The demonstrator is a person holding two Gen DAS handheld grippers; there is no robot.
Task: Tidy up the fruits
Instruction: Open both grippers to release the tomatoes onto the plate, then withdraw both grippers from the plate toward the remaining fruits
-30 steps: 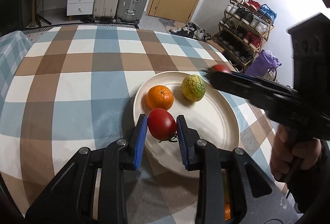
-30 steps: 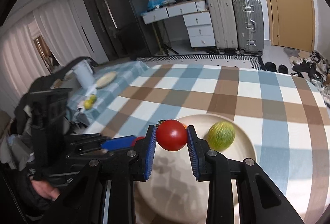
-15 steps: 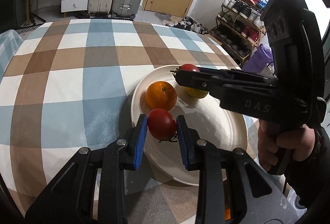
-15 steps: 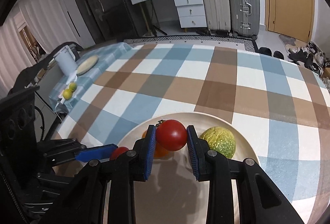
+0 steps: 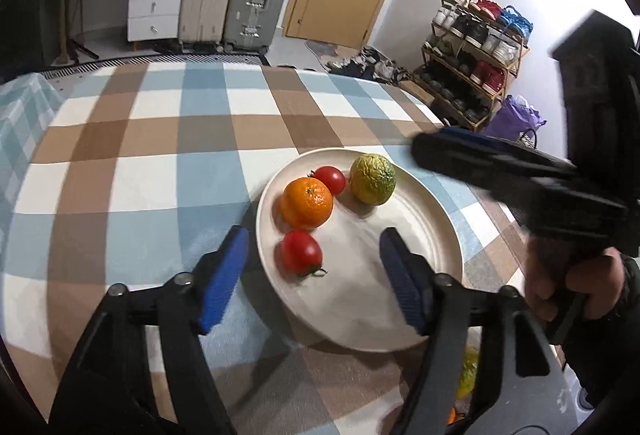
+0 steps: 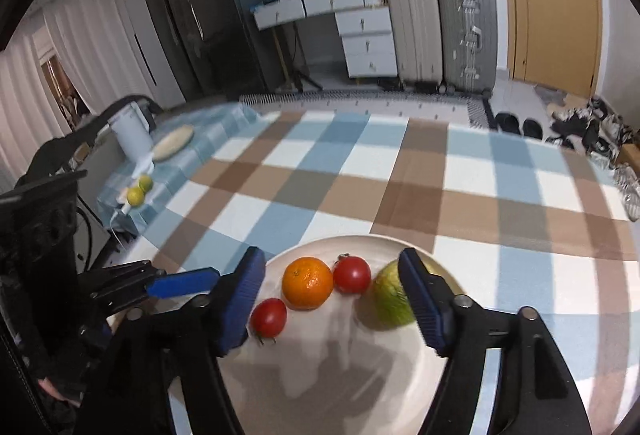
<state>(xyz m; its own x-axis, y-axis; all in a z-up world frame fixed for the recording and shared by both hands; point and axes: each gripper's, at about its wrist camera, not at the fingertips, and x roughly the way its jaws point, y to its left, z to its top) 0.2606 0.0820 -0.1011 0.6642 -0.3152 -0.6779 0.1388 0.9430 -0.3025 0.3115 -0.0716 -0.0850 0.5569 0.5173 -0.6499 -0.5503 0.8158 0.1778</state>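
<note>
A cream plate [image 5: 440,219] on the checked tablecloth holds an orange [image 5: 308,203], a wrinkled green-yellow fruit [image 5: 373,179] and two red tomatoes. The near tomato [image 5: 301,253] lies loose between the opening jaws of my left gripper [image 5: 313,241], touching neither pad. In the right wrist view the far tomato [image 6: 352,275] rests beside the orange [image 6: 307,283], free of my right gripper [image 6: 331,259], whose jaws are also opening. The green fruit [image 6: 390,299] is partly hidden behind the right pad. The near tomato [image 6: 268,317] sits by the left pad.
A hand [image 5: 580,287] holds the right gripper [image 5: 448,147] at the plate's right. A lower side table [image 6: 168,171] at far left carries a white kettle, a flat dish and small yellow-green fruits [image 6: 136,195]. Suitcases, drawers and a shoe rack [image 5: 476,75] stand beyond the table.
Both grippers have let go of their tomatoes, which now lie on the plate. Both pairs of jaws have spread wide. The right gripper has drawn back to the right.
</note>
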